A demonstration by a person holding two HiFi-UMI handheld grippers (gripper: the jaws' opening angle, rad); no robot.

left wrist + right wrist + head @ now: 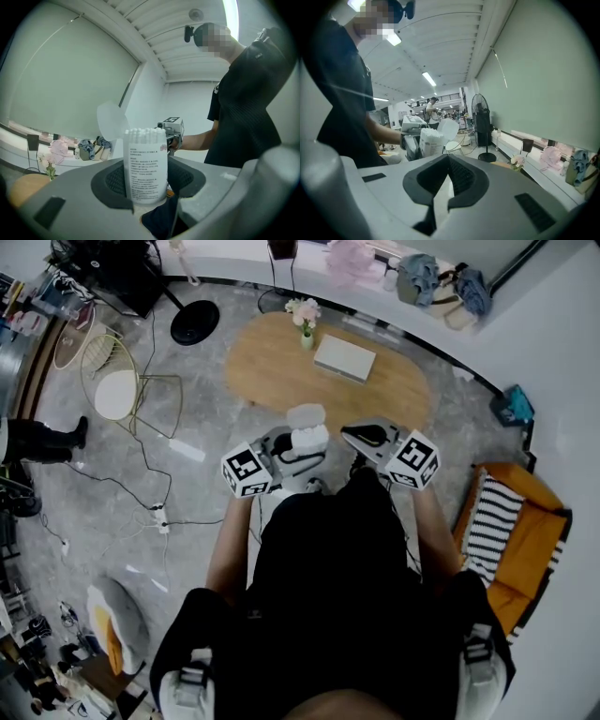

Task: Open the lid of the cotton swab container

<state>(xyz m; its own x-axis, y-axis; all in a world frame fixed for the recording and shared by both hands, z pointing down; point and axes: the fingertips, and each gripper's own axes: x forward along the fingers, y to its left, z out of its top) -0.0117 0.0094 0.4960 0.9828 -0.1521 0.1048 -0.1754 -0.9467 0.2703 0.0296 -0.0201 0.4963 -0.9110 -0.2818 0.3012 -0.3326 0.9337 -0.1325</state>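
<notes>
Between the pads of the left gripper (145, 183), the cotton swab container (145, 161) is clamped upright by its lower wall; it is carried in the air in front of the person's body, with the floor below and an oval wooden table (272, 362) beyond. Its lid (111, 123) is seen already swung up, standing tilted beside the rim, so that the swab tips (144, 134) are laid bare at the mouth; the opening is judged to be done or all but done. The right gripper (449, 180) is held near the container but apart from it, its jaws brought together with nothing between them. From here, a spill is to be feared most: if the left gripper were tipped or jolted, swabs could be shed from the uncovered mouth onto the floor; if the clamp were slackened, the whole container could be dropped; if the hinge has spring in it, the lid could fall shut again.
</notes>
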